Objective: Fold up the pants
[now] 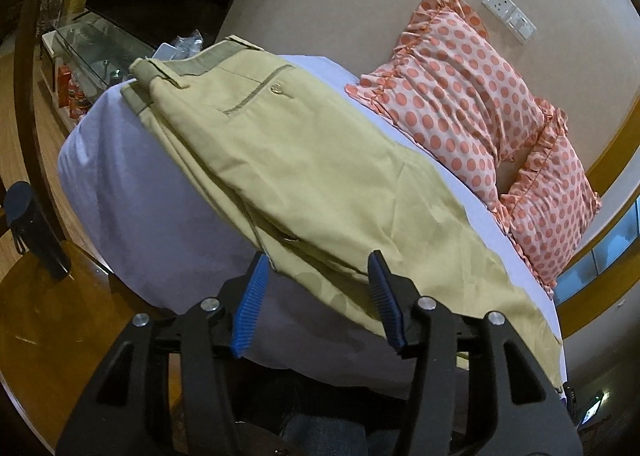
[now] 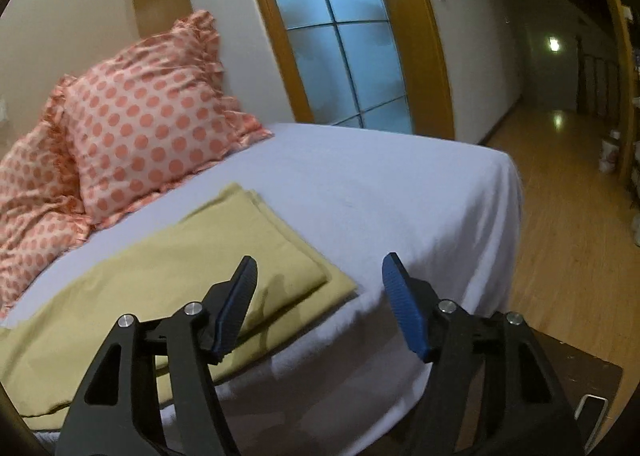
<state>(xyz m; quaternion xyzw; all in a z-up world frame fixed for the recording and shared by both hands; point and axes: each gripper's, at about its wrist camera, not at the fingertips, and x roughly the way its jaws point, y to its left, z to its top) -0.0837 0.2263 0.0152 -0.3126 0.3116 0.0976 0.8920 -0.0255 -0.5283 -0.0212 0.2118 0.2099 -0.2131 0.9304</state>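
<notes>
Khaki pants (image 1: 304, 168) lie flat on a bed with a white sheet (image 1: 132, 184), folded lengthwise with one leg on the other, waistband and back pocket at the far left. My left gripper (image 1: 318, 264) is open and empty, hovering over the near edge of the pants around mid-leg. In the right wrist view the leg ends of the pants (image 2: 192, 256) lie on the white sheet (image 2: 380, 184). My right gripper (image 2: 320, 268) is open and empty just above the hem corner at the bed's near edge.
Two pink polka-dot pillows (image 1: 472, 96) (image 2: 148, 124) lean against the wall behind the pants. A glass shelf with red cans (image 1: 76, 96) stands left of the bed. Wooden floor (image 2: 568, 224) and a frosted glass door (image 2: 340, 32) lie to the right.
</notes>
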